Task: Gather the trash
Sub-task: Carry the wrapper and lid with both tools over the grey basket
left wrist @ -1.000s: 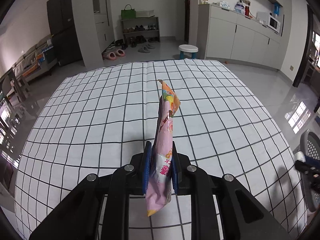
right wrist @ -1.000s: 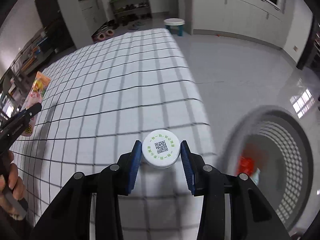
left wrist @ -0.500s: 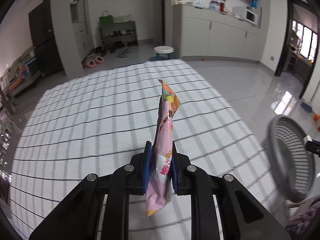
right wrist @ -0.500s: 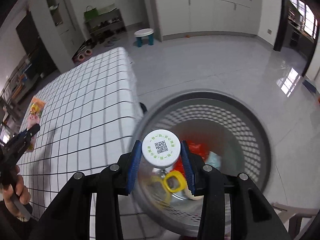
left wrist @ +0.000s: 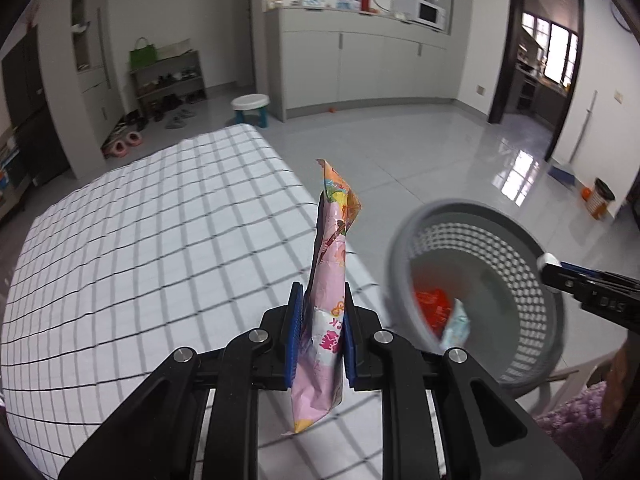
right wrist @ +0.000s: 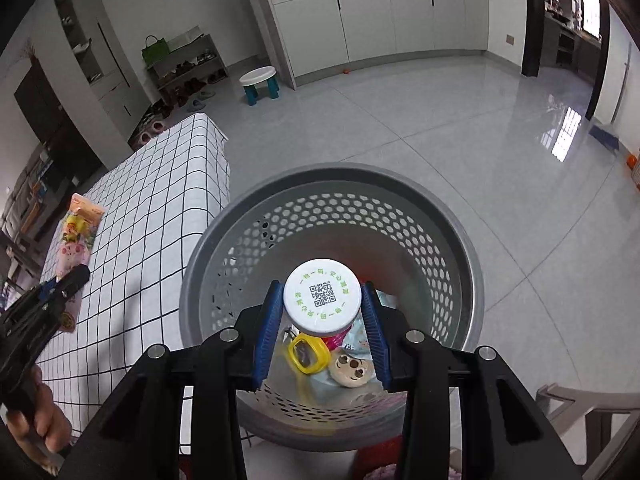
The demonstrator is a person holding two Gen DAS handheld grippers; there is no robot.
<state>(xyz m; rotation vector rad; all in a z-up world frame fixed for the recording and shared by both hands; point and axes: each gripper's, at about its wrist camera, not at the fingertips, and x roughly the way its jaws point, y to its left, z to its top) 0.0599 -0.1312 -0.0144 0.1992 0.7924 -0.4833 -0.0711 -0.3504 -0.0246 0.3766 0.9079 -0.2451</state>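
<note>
- The left gripper (left wrist: 319, 336) is clamped flat on a pink snack wrapper (left wrist: 326, 300), its blue pads (left wrist: 295, 336) pressed against both faces; the wrapper stands upright between them, its printed top rising above the pads and its lower end hanging below.
- Under that gripper lies the table with a white cloth ruled in a black grid (left wrist: 160, 240), and the wrapper sits over the cloth's right-hand edge.
- To the right of the table, down on the floor, stands a grey perforated basket (left wrist: 520, 240) (blurred in the left wrist view), with a red piece (left wrist: 434, 306) and a pale wrapper (left wrist: 456, 326) inside it.
- The right gripper (right wrist: 322, 322) holds a white round cap (right wrist: 322, 296) printed with a square code and green letters, squeezed between its two blue pads (right wrist: 267, 328); what is below the cap cannot be made out.
- From the right wrist view the cap hangs directly above the basket's mouth, over a yellow ring-shaped item (right wrist: 308, 354) and a round tan piece with a cartoon face (right wrist: 352, 372) at the bottom.
- At the left edge of that view the other gripper shows with the wrapper, a hand (right wrist: 40, 420) gripping its handle.
</note>
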